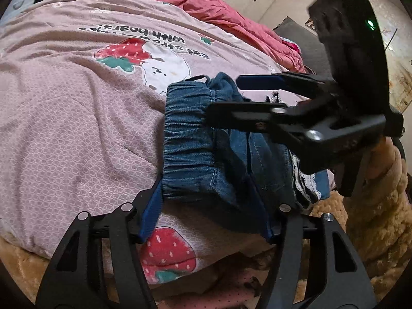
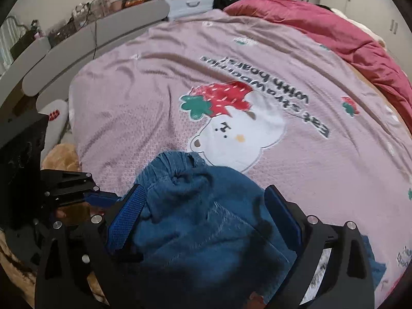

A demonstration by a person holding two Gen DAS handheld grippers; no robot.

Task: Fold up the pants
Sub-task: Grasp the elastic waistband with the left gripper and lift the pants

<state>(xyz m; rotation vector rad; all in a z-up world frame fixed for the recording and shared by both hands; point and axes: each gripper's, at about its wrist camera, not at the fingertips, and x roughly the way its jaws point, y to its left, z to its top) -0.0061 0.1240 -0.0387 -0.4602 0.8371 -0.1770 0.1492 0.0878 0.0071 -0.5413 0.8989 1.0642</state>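
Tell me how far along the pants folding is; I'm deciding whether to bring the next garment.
Nearly done, it seems. Done: the denim pants lie in a compact bundle on the pink blanket, elastic waistband on top. In hand: the left claw and the right claw both straddle the bundle, jaws open, apparently pressing or adjusting it. Left: likely just tidying and letting go.
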